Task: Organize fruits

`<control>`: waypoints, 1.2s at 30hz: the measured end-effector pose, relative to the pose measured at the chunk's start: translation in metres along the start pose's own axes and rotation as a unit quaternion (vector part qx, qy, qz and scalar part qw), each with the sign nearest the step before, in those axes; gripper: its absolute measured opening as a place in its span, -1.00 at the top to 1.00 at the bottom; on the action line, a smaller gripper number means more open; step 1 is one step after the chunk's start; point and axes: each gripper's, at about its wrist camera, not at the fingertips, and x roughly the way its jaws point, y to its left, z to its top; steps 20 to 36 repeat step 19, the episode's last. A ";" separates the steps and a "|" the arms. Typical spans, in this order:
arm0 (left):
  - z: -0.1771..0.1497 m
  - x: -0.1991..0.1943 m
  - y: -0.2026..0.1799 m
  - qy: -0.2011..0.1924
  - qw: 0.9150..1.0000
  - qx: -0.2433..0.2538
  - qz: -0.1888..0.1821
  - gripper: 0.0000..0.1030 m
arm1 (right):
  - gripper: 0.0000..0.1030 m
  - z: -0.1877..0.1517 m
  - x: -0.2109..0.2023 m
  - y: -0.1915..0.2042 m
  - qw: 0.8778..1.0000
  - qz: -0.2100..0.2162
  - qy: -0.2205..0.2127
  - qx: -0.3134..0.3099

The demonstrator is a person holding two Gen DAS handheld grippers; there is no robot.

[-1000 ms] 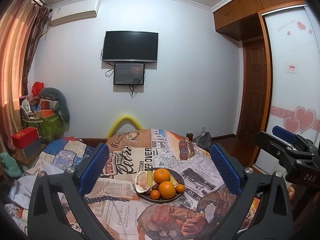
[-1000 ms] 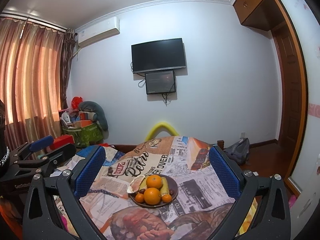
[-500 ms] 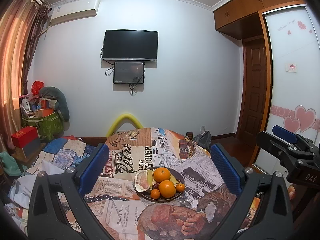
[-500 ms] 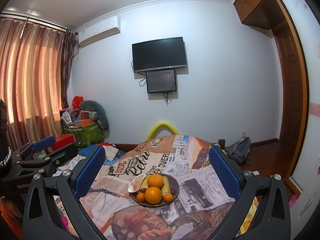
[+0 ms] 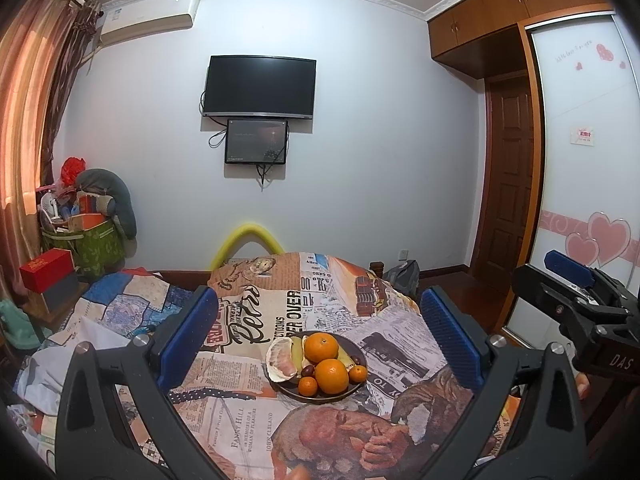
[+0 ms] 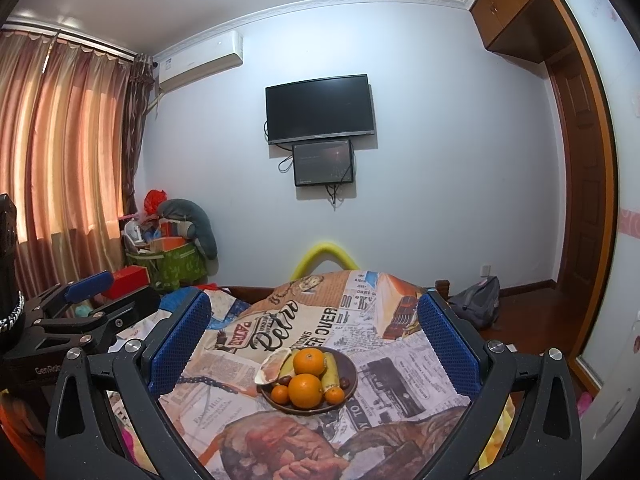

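A dark round plate (image 5: 357, 351) (image 6: 349, 364) sits on a table covered with a newspaper-print cloth. It holds two oranges (image 5: 321, 347) (image 6: 308, 361), small tangerines (image 5: 308, 385) (image 6: 280, 393), bananas (image 6: 330, 372), dark dates (image 5: 307, 370) and a peeled pomelo piece (image 5: 282, 362) (image 6: 272, 365). My left gripper (image 5: 318, 332) is open and empty, held above and short of the plate. My right gripper (image 6: 314, 336) is open and empty, also short of the plate. Each gripper shows at the edge of the other's view.
The table cloth (image 5: 256, 408) hangs over the table edges. A patchwork-covered surface (image 5: 120, 304) lies to the left. A green bin of clutter (image 5: 92, 240) and red box (image 5: 46, 270) stand by the curtain. A yellow foam arc (image 5: 248, 240) rises behind the table. A bag (image 6: 478, 300) lies on the floor.
Both grippers have drifted very slightly; the plate sits a touch lower in the right wrist view. Jaws stay open and nothing was grasped.
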 end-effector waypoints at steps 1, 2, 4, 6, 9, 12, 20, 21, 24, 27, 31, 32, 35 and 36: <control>0.000 0.000 0.000 0.001 1.000 0.000 -0.001 -0.99 | -1.00 0.000 0.000 0.000 1.000 -0.001 0.000 -0.001; 0.000 0.001 0.000 0.002 1.000 0.000 -0.001 -0.99 | -1.00 0.000 0.000 0.000 1.000 -0.001 0.000 0.000; 0.000 0.001 0.000 0.002 1.000 0.001 0.000 -0.99 | -1.00 0.000 0.000 0.001 1.000 -0.001 0.000 0.000; 0.000 0.001 -0.001 0.002 1.000 0.001 0.000 -0.99 | -1.00 0.000 0.000 0.001 1.000 -0.001 0.001 0.001; 0.000 0.002 -0.001 0.003 1.000 0.002 -0.003 -0.99 | -1.00 0.001 0.000 0.001 1.000 -0.001 0.002 0.004; -0.001 0.003 -0.002 0.004 1.000 0.002 -0.004 -0.99 | -1.00 0.001 0.000 0.000 1.000 -0.002 0.002 0.004; -0.001 0.003 -0.003 0.007 1.000 0.002 -0.010 -0.99 | -1.00 0.001 0.001 0.000 1.000 -0.003 0.003 0.004; -0.001 0.003 -0.003 0.007 1.000 0.002 -0.010 -0.99 | -1.00 0.001 0.001 0.000 1.000 -0.003 0.003 0.004; -0.001 0.003 -0.003 0.007 1.000 0.002 -0.010 -0.99 | -1.00 0.001 0.001 0.000 1.000 -0.003 0.003 0.004; -0.001 0.003 -0.003 0.007 1.000 0.002 -0.010 -0.99 | -1.00 0.001 0.001 0.000 1.000 -0.003 0.003 0.004; -0.001 0.003 -0.003 0.007 1.000 0.002 -0.010 -0.99 | -1.00 0.001 0.001 0.000 1.000 -0.003 0.003 0.004; -0.001 0.003 -0.003 0.007 1.000 0.002 -0.010 -0.99 | -1.00 0.001 0.001 0.000 1.000 -0.003 0.003 0.004; -0.001 0.003 -0.003 0.007 1.000 0.002 -0.010 -0.99 | -1.00 0.001 0.001 0.000 1.000 -0.003 0.003 0.004; -0.001 0.003 -0.003 0.007 1.000 0.002 -0.010 -0.99 | -1.00 0.001 0.001 0.000 1.000 -0.003 0.003 0.004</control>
